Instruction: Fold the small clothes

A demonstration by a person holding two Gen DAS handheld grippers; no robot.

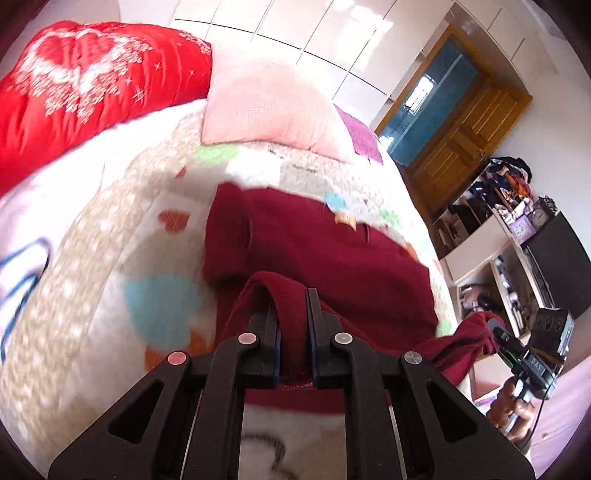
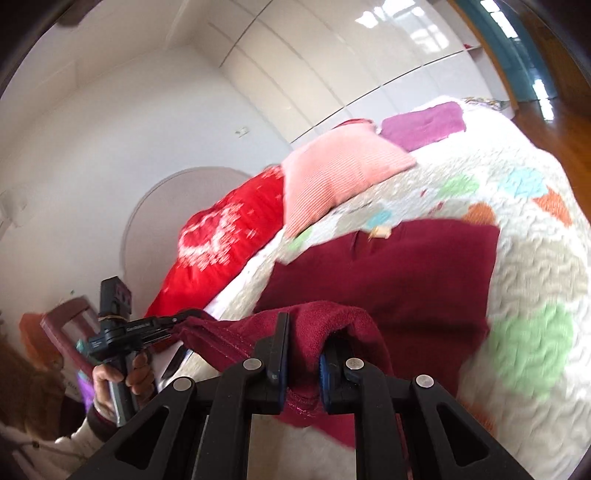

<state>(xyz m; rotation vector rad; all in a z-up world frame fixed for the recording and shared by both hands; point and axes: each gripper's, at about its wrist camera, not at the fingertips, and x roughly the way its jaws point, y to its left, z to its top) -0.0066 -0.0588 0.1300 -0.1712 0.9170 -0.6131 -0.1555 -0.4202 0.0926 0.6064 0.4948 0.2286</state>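
A dark red fleece garment (image 1: 317,243) lies spread on the patterned quilt (image 1: 110,229); it also shows in the right wrist view (image 2: 399,273). My left gripper (image 1: 291,306) is shut on one near corner of the garment's hem and lifts it off the bed. My right gripper (image 2: 304,332) is shut on the other near corner, with fabric bunched between its fingers. The hem stretches between the two grippers. The right gripper shows at the right of the left wrist view (image 1: 495,332), and the left gripper at the left of the right wrist view (image 2: 173,325).
A pink cushion (image 1: 266,107), a red quilted cover (image 1: 85,88) and a folded purple cloth (image 1: 360,138) lie at the bed's far end. White wardrobe doors (image 1: 295,26) stand behind. Cluttered shelves (image 1: 495,229) and a wooden door (image 1: 458,129) are to the right.
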